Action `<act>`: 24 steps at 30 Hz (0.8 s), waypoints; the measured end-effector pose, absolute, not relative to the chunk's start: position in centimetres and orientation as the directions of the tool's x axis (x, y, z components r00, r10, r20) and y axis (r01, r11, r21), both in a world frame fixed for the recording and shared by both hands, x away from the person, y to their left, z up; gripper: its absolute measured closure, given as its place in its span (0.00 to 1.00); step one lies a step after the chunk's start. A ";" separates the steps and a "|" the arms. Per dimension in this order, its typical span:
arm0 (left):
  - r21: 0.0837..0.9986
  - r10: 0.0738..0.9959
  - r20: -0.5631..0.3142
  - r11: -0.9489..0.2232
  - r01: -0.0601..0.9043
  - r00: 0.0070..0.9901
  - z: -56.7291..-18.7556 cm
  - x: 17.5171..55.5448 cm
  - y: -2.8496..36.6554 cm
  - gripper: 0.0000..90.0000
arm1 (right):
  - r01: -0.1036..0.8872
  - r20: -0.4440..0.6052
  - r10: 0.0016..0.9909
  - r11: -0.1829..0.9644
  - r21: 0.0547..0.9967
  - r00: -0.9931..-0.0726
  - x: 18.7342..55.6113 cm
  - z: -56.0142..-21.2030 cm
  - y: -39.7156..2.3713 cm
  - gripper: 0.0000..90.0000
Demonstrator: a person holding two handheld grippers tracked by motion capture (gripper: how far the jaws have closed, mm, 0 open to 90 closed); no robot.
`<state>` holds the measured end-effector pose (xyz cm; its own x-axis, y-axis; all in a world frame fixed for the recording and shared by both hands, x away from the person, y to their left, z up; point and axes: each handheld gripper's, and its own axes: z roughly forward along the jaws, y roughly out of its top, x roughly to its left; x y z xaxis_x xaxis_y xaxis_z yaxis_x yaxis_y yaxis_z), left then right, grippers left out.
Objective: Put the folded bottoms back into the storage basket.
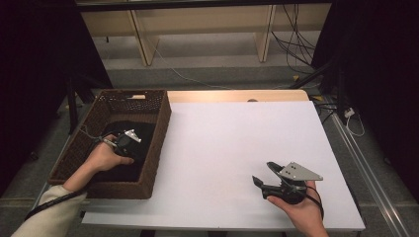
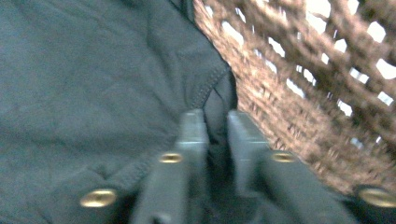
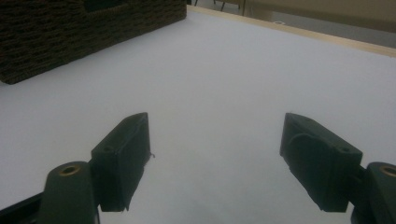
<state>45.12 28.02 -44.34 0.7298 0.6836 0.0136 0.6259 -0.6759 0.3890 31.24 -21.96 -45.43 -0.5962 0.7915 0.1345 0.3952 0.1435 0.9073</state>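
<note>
- I read the basket (image 1: pixel 160 129) as coarse woven wicker, brown, rough and open-meshed.
- The dark cloth (image 2: pixel 88 84) inside it looks like soft matt knit fabric with stitched hems.
- The left gripper (image 2: pixel 215 122) has matt black plastic jaws with brass-coloured metal inserts.
- The right gripper (image 3: pixel 215 140) shows the same matt black plastic; its top plate looks like dull grey metal.
- I see the table (image 1: pixel 237 143) as smooth, matt white, with a pale wood edge.
</note>
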 end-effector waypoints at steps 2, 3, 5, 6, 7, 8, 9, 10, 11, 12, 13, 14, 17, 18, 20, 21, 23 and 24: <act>0.429 0.718 0.016 -0.633 0.644 0.696 -43.7 45.2 28.6 0.61 | 0.396 0.135 0.791 0.143 0.907 -0.596 31.2 -45.4 -22.0 0.28; 0.446 0.735 0.014 -0.611 0.654 0.678 -43.3 45.3 29.0 0.57 | 0.397 0.136 0.792 0.143 0.907 -0.596 31.2 -45.4 -22.0 0.28; 0.471 0.770 0.010 -0.567 0.676 0.638 -42.7 45.5 29.9 0.54 | 0.395 0.135 0.792 0.142 0.908 -0.596 31.2 -45.4 -22.0 0.28; 0.477 0.788 0.012 -0.545 0.690 0.615 -42.4 45.7 30.4 0.53 | 0.395 0.135 0.792 0.143 0.908 -0.596 31.2 -45.4 -22.0 0.28; 0.469 0.802 0.024 -0.536 0.702 0.596 -42.3 45.8 31.0 0.54 | 0.395 0.135 0.792 0.142 0.908 -0.596 31.2 -45.4 -22.0 0.28; 0.457 0.815 0.045 -0.530 0.714 0.577 -42.2 45.8 31.5 0.55 | 0.394 0.135 0.792 0.142 0.908 -0.596 31.2 -45.4 -22.0 0.28; 0.440 0.823 0.068 -0.533 0.723 0.565 -42.2 45.9 32.1 0.59 | 0.394 0.135 0.791 0.142 0.908 -0.596 31.2 -45.4 -22.0 0.28; 0.419 0.828 0.086 -0.535 0.734 0.554 -42.2 46.0 32.6 0.62 | 0.395 0.140 0.791 0.138 0.908 -0.596 31.2 -45.4 -21.9 0.28; 0.398 0.830 0.104 -0.539 0.742 0.548 -42.3 46.0 33.0 0.62 | 0.388 0.131 0.791 0.142 0.911 -0.598 31.3 -45.4 -22.0 0.28; 0.383 0.834 0.123 -0.540 0.750 0.538 -42.5 46.0 33.3 0.64 | 0.386 0.125 0.791 0.148 0.910 -0.599 31.3 -45.4 -22.0 0.28; 0.359 0.832 0.143 -0.548 0.755 0.536 -42.7 46.0 33.7 0.69 | 0.395 0.138 0.791 0.139 0.908 -0.596 31.2 -45.4 -21.9 0.28; 0.338 0.836 0.142 -0.544 0.768 0.530 -42.9 46.0 34.0 0.73 | 0.396 0.137 0.792 0.140 0.908 -0.595 31.2 -45.4 -21.9 0.28; 0.287 0.847 0.109 -0.528 0.799 0.521 -43.7 45.9 34.6 0.77 | 0.396 0.137 0.792 0.141 0.907 -0.595 31.2 -45.4 -21.9 0.28; 0.277 0.854 0.103 -0.517 0.810 0.510 -44.0 45.9 34.8 0.75 | 0.395 0.135 0.792 0.142 0.907 -0.596 31.2 -45.4 -21.9 0.28; 0.268 0.869 0.095 -0.493 0.828 0.487 -44.5 45.9 35.1 0.70 | 0.398 0.135 0.793 0.145 0.906 -0.594 31.2 -45.4 -21.9 0.28; 0.273 0.875 0.093 -0.481 0.833 0.475 -44.7 45.9 35.3 0.66 | 0.399 0.135 0.793 0.145 0.905 -0.594 31.2 -45.4 -21.9 0.28; 0.262 0.878 0.099 -0.477 0.839 0.468 -45.1 45.9 35.5 0.60 | 0.399 0.134 0.792 0.146 0.905 -0.595 31.2 -45.4 -21.9 0.28; 0.256 0.882 0.089 -0.470 0.845 0.463 -45.2 45.9 35.6 0.60 | 0.400 0.135 0.792 0.145 0.905 -0.595 31.2 -45.4 -21.9 0.28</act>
